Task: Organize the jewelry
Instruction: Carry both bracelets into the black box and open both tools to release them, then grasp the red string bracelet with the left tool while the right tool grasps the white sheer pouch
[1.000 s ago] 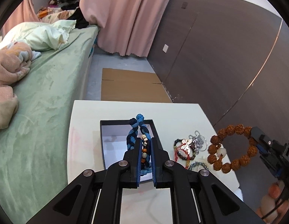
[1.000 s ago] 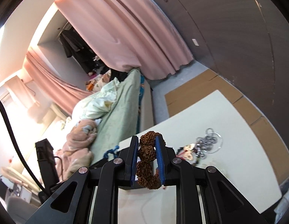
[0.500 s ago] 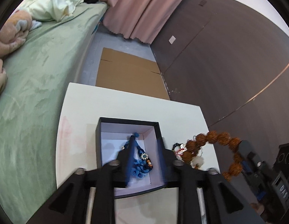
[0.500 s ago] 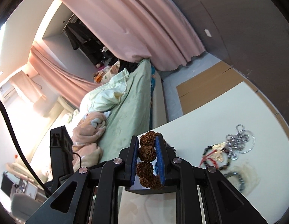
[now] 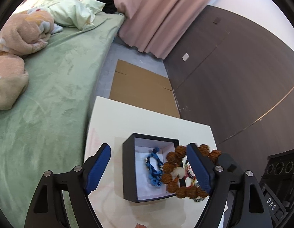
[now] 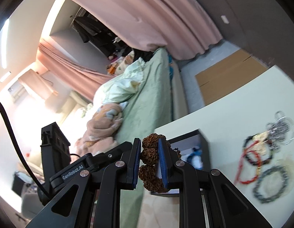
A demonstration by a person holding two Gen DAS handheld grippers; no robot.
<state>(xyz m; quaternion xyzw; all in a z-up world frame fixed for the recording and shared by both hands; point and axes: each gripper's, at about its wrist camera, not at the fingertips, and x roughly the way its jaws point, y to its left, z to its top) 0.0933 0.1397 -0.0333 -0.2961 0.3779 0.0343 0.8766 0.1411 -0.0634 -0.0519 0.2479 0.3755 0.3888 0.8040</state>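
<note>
"GenRobot.AI" on left gripper (image 6: pixel 74 172)

Place: a bedroom in a home.
Bed: a wide bed with a pale green velvety cover (image 5: pixel 52 98) fills the left side, just beside the white surface (image 5: pixel 147 121).
Bedding: a crumpled pale green quilt (image 5: pixel 71 11) and a rumpled peach fleece blanket (image 5: pixel 23 32) lie on it.
Curtains: long pink fabric curtains (image 5: pixel 152 13) hang to the floor.
Clothes: dark garments (image 6: pixel 90 28) hang in an open recess behind the curtains.
Wall: dark brown wood-look panels (image 5: pixel 232 66) with a small white switch plate (image 5: pixel 185 56).
Floor: grey, with a flattened brown cardboard sheet (image 5: pixel 141 89) on it.
</note>
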